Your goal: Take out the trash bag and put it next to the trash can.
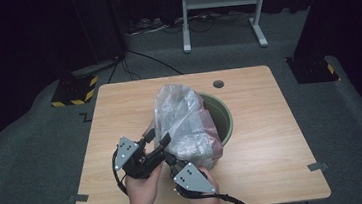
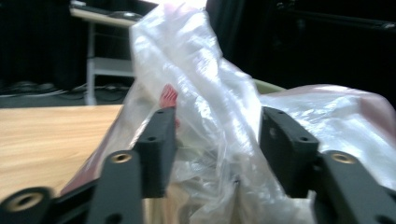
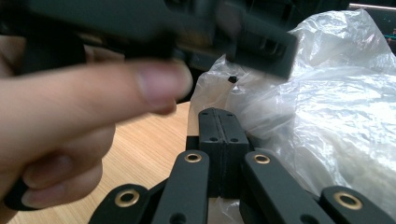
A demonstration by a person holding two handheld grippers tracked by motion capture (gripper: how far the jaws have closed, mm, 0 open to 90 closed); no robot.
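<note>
Here, two hand-held grippers work a crinkled clear plastic bag at a green round bin on a pale wooden tabletop.

The bag is thin, glossy film, creased all over, bunched into a tall lump with a reddish tint on its lower right side; it rises just ahead of both grippers and drapes over the near rim of the smooth-walled bin. The left gripper has its black, matte jaws parted, with a loose fold of film between them; whether the pads press it cannot be told. The right gripper has its jaws closed flat together, the film touching its right side. Bare tabletop spreads wide on both outer sides of the grippers; its near edge lies close behind the hands.
</note>
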